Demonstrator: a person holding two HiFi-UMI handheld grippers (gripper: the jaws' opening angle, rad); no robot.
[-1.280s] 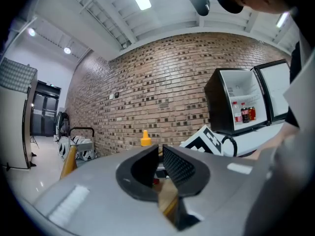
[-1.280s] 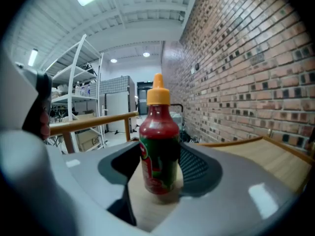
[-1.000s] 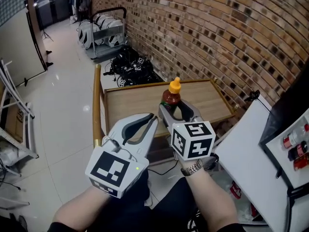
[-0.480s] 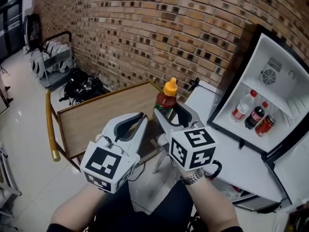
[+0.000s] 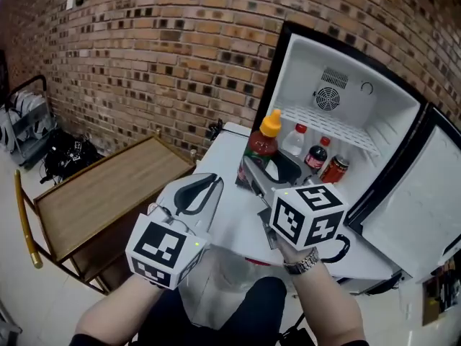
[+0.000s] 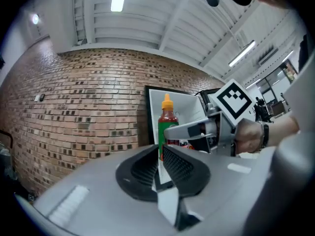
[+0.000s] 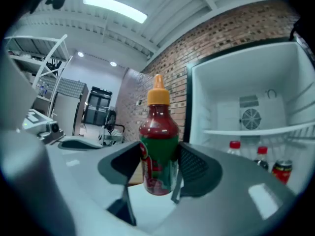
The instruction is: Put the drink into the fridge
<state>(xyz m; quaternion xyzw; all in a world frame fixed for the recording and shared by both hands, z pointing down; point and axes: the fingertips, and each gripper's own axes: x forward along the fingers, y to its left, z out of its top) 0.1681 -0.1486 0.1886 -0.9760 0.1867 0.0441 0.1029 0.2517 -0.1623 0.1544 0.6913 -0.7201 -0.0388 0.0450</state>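
Fridge point(image 5: 302, 71) stands at one o'clock, drink point(image 5: 263, 144) before it; bottles point(image 5: 294, 140) and can point(image 5: 333, 169) sit inside; bench point(image 5: 101, 189) lies at nine o'clock.

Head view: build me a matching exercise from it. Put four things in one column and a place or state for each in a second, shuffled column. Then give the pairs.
Things
1. red bottle with orange cap
2. left gripper
3. red can
4. wooden trolley

Places or states
A. jaws together, nothing between them
B. inside the fridge, under the wire shelf
C. upright between the jaws of the right gripper
D. beside the brick wall, left of the fridge

Pairs: 1-C, 2-A, 3-B, 4-D
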